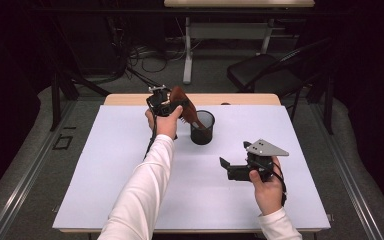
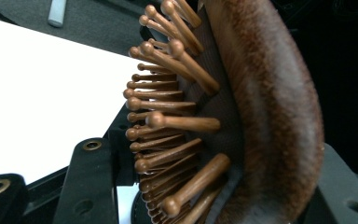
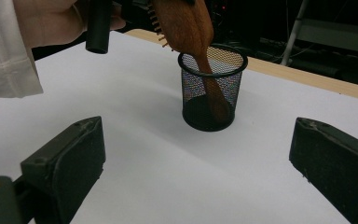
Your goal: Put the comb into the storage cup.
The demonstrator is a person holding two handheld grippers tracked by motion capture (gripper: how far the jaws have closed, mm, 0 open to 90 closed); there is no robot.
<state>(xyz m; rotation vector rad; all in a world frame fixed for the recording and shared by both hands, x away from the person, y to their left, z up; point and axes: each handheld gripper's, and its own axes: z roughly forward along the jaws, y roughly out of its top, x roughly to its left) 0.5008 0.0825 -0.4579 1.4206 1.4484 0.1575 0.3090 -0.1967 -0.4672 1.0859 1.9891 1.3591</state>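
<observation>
A brown wooden hairbrush (image 1: 181, 98) with knob-tipped bristles stands tilted, its handle down inside a black mesh cup (image 1: 202, 128) near the table's far middle. My left gripper (image 1: 171, 106) is shut on the brush head, raised just left of the cup. In the left gripper view the hairbrush (image 2: 270, 93) lies between the jaws, bristles toward the left one. The right gripper view shows the hairbrush (image 3: 186, 23) leaning into the mesh cup (image 3: 212, 93). My right gripper (image 1: 235, 154) stands open above the table's near right, jaws pointed toward the cup with nothing between them.
A white sheet (image 1: 130, 165) covers the wooden table (image 1: 250, 98). Behind the table are a black chair (image 1: 265, 72) at the right, a second table's legs (image 1: 187, 50) and cables on the floor (image 1: 145, 60). A sleeved forearm (image 1: 145, 190) crosses the near left.
</observation>
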